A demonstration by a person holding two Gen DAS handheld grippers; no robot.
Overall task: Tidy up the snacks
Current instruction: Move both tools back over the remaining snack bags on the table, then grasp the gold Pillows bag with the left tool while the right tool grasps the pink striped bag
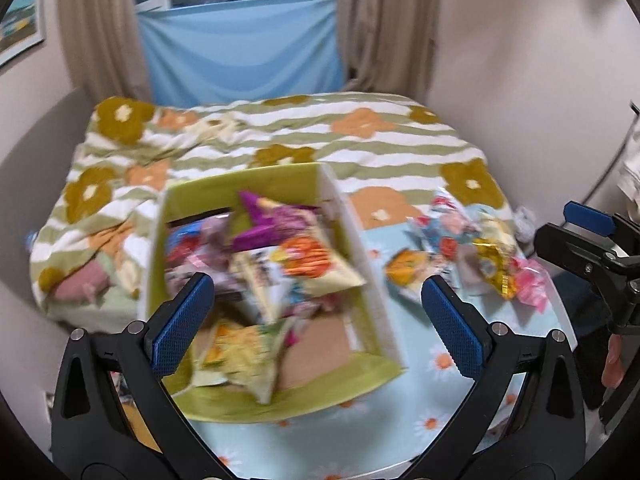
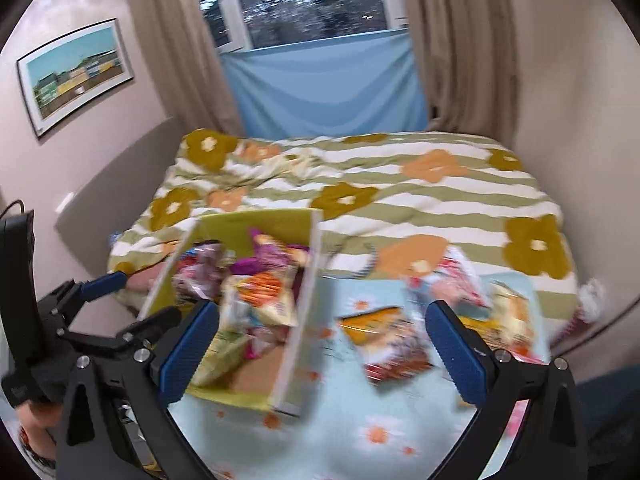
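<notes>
A green-lined cardboard box (image 1: 376,300) (image 2: 296,320) sits on a light blue daisy-print table (image 1: 436,404) (image 2: 344,440). Several snack packets fill it, among them a purple one (image 1: 264,220) and an orange-and-yellow one (image 1: 312,260) (image 2: 264,292). More loose snack packets (image 1: 480,252) (image 2: 384,340) lie on the table to the box's right. My left gripper (image 1: 318,320) hovers open above the box's near half, holding nothing. My right gripper (image 2: 322,344) hangs open over the box's right wall and the loose packets, also with nothing held. Both views are motion-blurred.
Behind the table is a bed with a striped, flowered cover (image 1: 360,148) (image 2: 400,192). Curtains and a blue cloth (image 1: 240,56) hang at the window. A framed picture (image 2: 76,72) is on the left wall. The other gripper shows at each view's edge.
</notes>
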